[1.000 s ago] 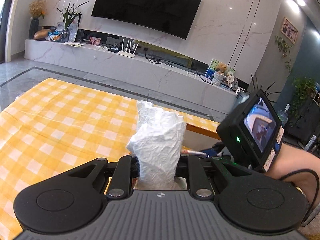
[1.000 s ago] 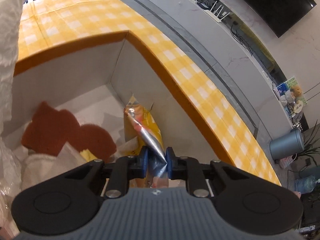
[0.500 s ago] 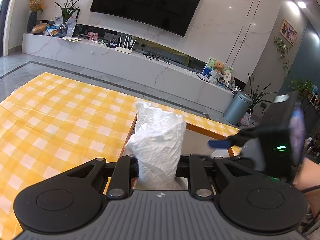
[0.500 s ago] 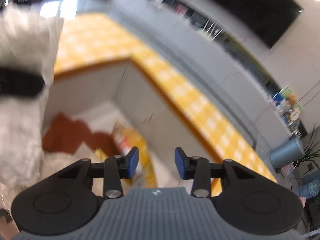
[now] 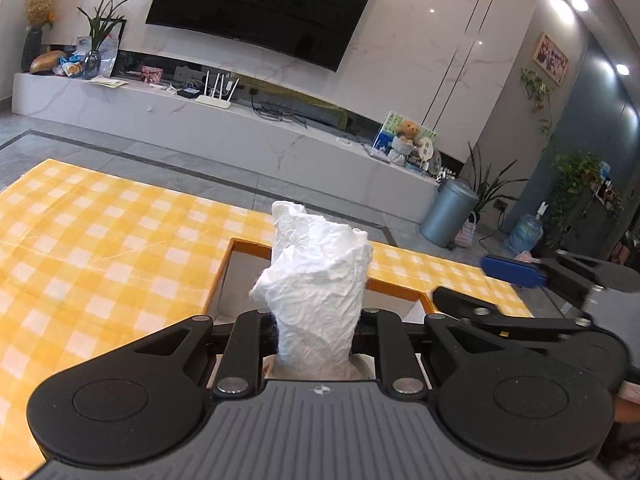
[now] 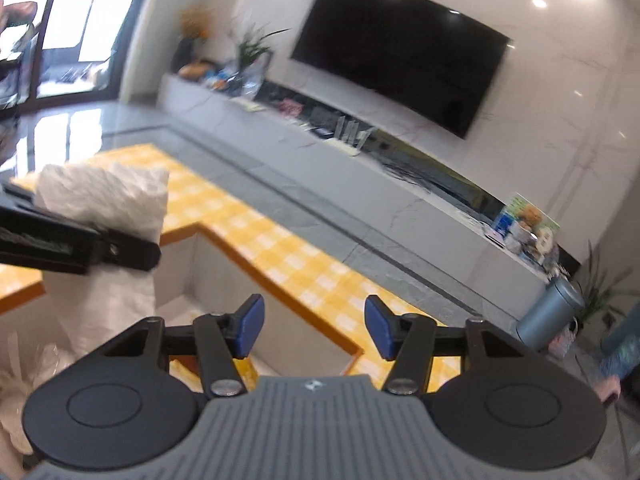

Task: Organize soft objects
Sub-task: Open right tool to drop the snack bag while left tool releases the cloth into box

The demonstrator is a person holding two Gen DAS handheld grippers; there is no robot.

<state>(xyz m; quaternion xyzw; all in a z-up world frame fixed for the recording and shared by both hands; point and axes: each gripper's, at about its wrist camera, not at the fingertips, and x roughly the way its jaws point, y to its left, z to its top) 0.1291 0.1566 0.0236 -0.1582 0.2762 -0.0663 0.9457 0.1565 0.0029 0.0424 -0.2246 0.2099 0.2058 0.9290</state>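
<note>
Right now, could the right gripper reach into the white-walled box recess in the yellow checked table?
Probably yes: the right gripper, jaws opening and empty, hangs just above the recess; the crumpled white paper wad sits off to one side.

- left gripper point(image 5: 316, 330) clamps a crumpled white paper wad point(image 5: 318, 280), which stands upright
- beyond: yellow-checked table point(image 5: 100, 248); its recessed bin point(image 5: 240, 280) lies under the wad
- right gripper point(image 5: 476, 286) shows at the right edge

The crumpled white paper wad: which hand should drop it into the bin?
Left. The left gripper is already clamped on the crumpled white paper wad, right above the white bin in the yellow checked table. The right gripper is opening with nothing between its jaws.
</note>
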